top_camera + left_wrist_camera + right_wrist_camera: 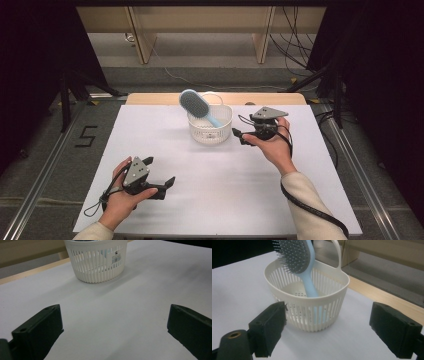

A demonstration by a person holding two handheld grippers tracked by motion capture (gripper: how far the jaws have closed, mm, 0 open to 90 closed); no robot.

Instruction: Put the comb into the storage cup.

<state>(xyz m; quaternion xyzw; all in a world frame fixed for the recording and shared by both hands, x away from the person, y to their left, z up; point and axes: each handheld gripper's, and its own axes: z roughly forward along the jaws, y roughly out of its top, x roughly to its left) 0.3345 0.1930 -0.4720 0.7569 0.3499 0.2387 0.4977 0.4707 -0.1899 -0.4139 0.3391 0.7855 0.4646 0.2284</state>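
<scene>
Your right gripper [239, 136] hangs with jaws wide and empty, just right of the basket [210, 131] near the tabletop's far edge. The hairbrush [199, 106] stands handle-down inside, leaning with its head up-left. Your left gripper [167, 182], also wide and empty, rests well apart near the front-left corner.

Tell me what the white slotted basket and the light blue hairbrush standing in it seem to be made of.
White slotted basket: probably moulded plastic with a matt sheen; its thin, even ribs, perforated floor and one-piece loop handle suggest so.
Light blue hairbrush: likely smooth plastic, with a slightly glossy handle. Its grey bristle pad looks softer, perhaps rubbery, though that cannot be settled by sight.
</scene>
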